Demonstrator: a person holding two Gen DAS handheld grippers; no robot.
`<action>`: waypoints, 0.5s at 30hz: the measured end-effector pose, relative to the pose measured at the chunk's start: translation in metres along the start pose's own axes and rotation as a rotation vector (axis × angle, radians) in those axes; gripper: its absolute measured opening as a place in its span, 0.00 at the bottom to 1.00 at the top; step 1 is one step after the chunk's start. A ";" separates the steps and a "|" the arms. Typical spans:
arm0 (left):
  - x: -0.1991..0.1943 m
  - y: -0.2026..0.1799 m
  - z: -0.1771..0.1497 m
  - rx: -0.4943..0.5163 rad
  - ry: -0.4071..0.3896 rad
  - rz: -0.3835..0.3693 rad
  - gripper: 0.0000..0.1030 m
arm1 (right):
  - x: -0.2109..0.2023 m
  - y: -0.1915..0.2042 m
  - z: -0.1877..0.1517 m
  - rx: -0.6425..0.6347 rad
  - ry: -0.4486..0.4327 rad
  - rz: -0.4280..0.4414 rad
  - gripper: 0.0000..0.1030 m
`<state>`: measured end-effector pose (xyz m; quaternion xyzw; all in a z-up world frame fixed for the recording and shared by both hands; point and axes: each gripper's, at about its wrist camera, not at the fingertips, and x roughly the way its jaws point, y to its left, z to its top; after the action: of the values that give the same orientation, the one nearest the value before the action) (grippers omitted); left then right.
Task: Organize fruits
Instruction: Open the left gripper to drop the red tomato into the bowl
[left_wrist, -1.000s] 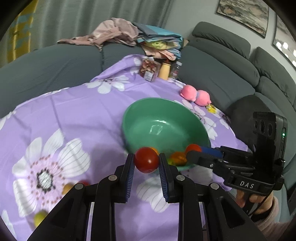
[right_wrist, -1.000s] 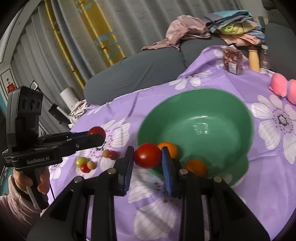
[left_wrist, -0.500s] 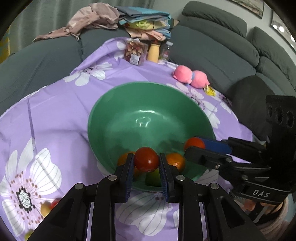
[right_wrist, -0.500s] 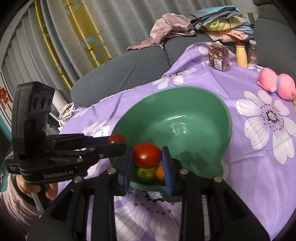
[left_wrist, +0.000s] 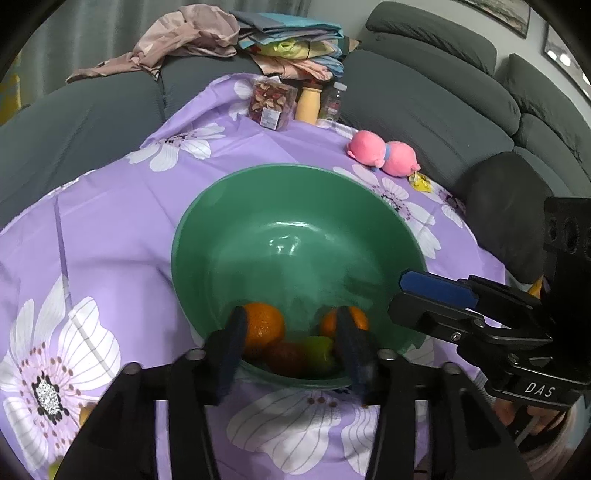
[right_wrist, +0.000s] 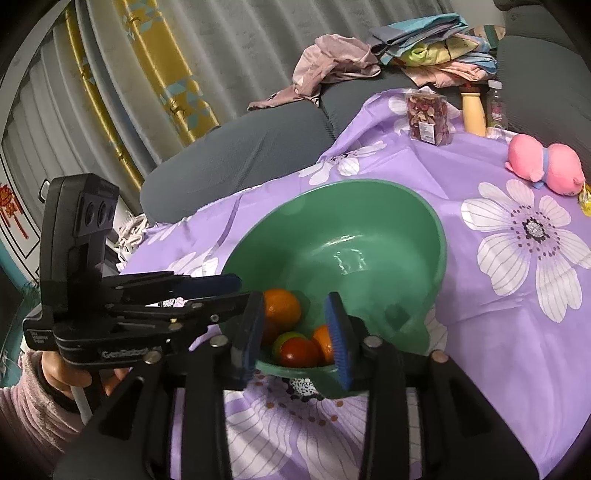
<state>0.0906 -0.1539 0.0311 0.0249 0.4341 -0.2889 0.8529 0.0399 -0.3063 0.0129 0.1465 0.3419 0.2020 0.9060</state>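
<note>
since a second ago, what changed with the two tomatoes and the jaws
Both grippers moved in over the green bowl and let go: the left gripper and right gripper are opening with nothing gripped. A red tomato now lies among the oranges. Bowl and cloth stayed put.

The right claw hangs over the near rim of the green bowl, its jaws opening with nothing gripped between them. In the bowl below lie an orange, a red tomato, a green fruit and a second orange. The left claw reaches in from the left, held by a hand in a pink sleeve. A pink plush toy lies on the purple flowered cloth.
</note>
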 end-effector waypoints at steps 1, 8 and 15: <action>-0.003 0.000 0.000 -0.002 -0.006 -0.001 0.56 | -0.002 -0.001 -0.001 0.011 -0.005 0.000 0.44; -0.027 0.012 -0.007 -0.050 -0.040 0.010 0.76 | -0.015 -0.005 -0.007 0.072 -0.038 0.034 0.59; -0.060 0.035 -0.033 -0.134 -0.076 0.030 0.88 | -0.026 0.009 -0.010 0.076 -0.066 0.070 0.74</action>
<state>0.0573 -0.0866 0.0490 -0.0369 0.4195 -0.2473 0.8726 0.0129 -0.3097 0.0243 0.1993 0.3140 0.2154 0.9029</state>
